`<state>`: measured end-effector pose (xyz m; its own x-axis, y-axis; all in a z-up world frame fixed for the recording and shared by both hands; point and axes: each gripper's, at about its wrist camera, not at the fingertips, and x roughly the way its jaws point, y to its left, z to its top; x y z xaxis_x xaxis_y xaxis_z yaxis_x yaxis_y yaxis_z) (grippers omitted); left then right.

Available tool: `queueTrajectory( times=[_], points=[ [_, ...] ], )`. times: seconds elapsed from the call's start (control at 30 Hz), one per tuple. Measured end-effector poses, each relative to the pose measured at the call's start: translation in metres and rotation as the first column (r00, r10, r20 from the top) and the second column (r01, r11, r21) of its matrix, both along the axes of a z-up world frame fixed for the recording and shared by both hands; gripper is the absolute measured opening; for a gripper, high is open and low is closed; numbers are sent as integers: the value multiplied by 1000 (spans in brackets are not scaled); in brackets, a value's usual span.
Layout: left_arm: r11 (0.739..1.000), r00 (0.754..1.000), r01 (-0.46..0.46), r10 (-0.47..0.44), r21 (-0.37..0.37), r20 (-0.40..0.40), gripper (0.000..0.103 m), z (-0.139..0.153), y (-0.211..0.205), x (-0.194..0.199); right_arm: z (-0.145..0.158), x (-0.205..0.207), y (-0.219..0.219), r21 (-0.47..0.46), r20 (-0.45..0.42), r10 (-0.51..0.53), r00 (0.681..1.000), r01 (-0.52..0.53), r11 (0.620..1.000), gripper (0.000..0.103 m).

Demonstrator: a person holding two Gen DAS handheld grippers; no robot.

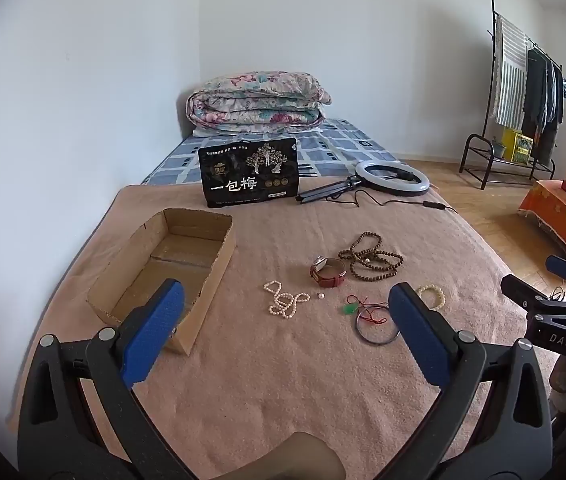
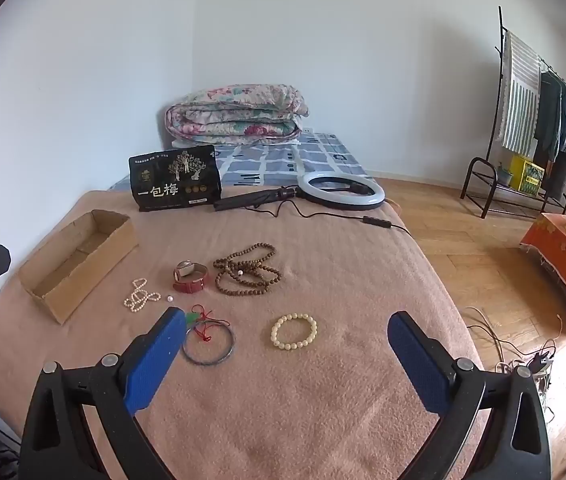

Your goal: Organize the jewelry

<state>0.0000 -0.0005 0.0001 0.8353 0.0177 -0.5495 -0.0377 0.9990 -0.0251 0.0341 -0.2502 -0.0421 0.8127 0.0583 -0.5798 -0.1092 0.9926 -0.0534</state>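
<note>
Both tongs hang released, jaws spread wide with nothing between them: the left tongs (image 1: 285, 322) low in the frame, the right tongs (image 2: 287, 346) likewise. On the bed's pink blanket (image 2: 323, 420), mid-frame, lie the pearl necklace (image 1: 285, 302), red-strap watch (image 1: 328, 272), brown bead strand (image 1: 371, 261), cream bracelet (image 2: 294, 331) and dark bangle (image 2: 209, 346). The cardboard box (image 1: 171, 264) sits empty at left.

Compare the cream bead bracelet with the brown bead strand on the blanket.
The cream bead bracelet is pale with large beads; the brown bead strand is dark with small beads. The bracelet lies as one open ring; the strand is far longer, heaped in several tangled loops. Both lie loose on the pink blanket, outside the cardboard box.
</note>
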Motion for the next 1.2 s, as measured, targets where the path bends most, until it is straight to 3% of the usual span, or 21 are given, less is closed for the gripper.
queueTrajectory(
  times=[1.2],
  points=[
    [1000,1000,-2,2,-3,7,103,1,8,2,-3,2,1,-4,-31,3,1000,-3,1000,102]
  ],
)
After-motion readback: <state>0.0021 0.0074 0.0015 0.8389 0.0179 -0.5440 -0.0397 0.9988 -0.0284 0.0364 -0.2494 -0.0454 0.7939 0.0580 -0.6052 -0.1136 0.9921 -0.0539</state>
